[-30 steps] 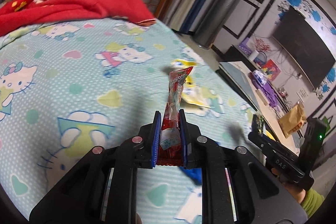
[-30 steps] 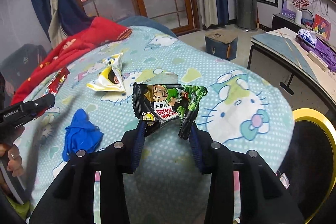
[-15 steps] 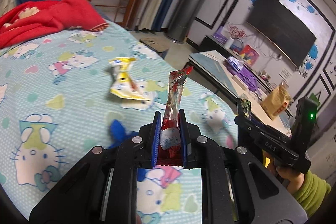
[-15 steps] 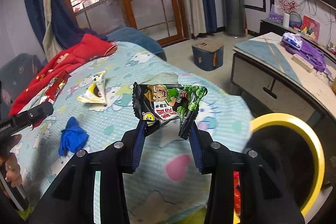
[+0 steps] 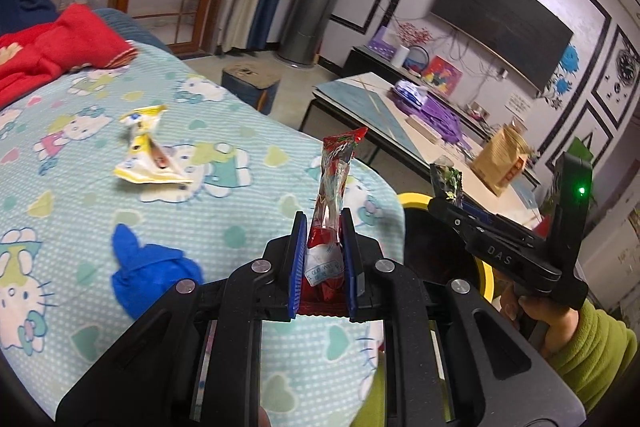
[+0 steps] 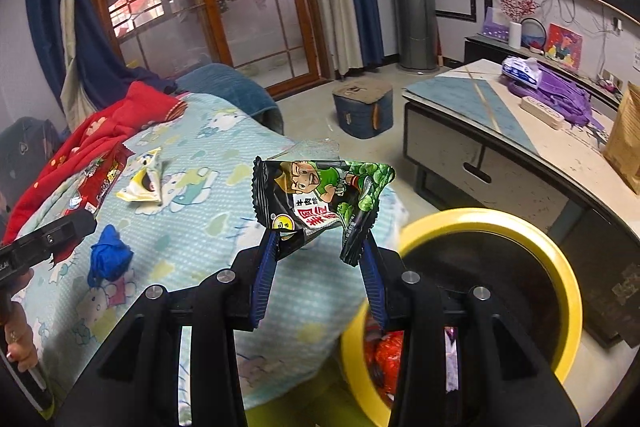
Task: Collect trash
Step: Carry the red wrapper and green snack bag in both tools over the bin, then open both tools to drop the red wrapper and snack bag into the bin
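Note:
My left gripper [image 5: 322,227] is shut on a long red snack wrapper [image 5: 334,187] that stands upright between the blue pads, over the bed's near edge. My right gripper [image 6: 318,247] is shut on a black and green snack packet [image 6: 320,199], held just left of the yellow-rimmed trash bin [image 6: 560,267]. The bin's rim [image 5: 486,275] also shows in the left wrist view, behind the right gripper [image 5: 452,187]. On the bed lie a yellow wrapper [image 5: 146,155] [image 6: 144,179] and a crumpled blue glove [image 5: 148,271] [image 6: 109,257].
The bed has a light blue cartoon-print sheet [image 5: 80,195] and a red blanket [image 6: 100,131] at its far end. A low table [image 6: 500,131] with purple items and a brown paper bag [image 5: 502,159] stands right of the bin. A small blue stool [image 6: 362,109] sits on the floor beyond.
Both grippers have swung right from over the bed towards the bin, each keeping its wrapper. The yellow rim has grown large in the right wrist view and has come into the left wrist view.

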Tool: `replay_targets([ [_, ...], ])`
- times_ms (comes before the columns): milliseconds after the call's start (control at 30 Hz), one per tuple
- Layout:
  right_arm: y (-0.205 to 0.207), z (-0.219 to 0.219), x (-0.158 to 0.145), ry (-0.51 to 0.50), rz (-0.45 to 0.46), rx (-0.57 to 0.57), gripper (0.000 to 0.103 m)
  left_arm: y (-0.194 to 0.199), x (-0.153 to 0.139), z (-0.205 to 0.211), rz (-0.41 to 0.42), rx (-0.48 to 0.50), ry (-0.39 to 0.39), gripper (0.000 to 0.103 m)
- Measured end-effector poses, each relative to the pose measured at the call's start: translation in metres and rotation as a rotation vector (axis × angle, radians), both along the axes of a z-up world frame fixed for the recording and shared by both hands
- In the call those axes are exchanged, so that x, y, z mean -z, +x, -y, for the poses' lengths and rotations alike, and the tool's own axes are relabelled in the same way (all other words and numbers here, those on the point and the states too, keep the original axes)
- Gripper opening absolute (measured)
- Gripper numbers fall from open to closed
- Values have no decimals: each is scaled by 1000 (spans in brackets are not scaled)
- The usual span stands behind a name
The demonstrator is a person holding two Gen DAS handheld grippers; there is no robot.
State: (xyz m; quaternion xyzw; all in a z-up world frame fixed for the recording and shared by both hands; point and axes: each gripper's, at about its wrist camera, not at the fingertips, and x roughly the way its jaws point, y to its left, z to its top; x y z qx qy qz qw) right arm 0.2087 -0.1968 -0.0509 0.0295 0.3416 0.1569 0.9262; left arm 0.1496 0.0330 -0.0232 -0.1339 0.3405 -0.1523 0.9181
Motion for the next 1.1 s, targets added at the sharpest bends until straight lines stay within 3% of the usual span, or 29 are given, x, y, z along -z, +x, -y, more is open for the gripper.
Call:
replay_targets([
  [567, -13, 61, 14, 6, -45, 86, 38, 5, 16, 83, -21, 165, 55, 11],
  [1100, -21, 114, 56, 9, -196, 179, 40, 11, 40, 134, -80, 260, 97, 11],
])
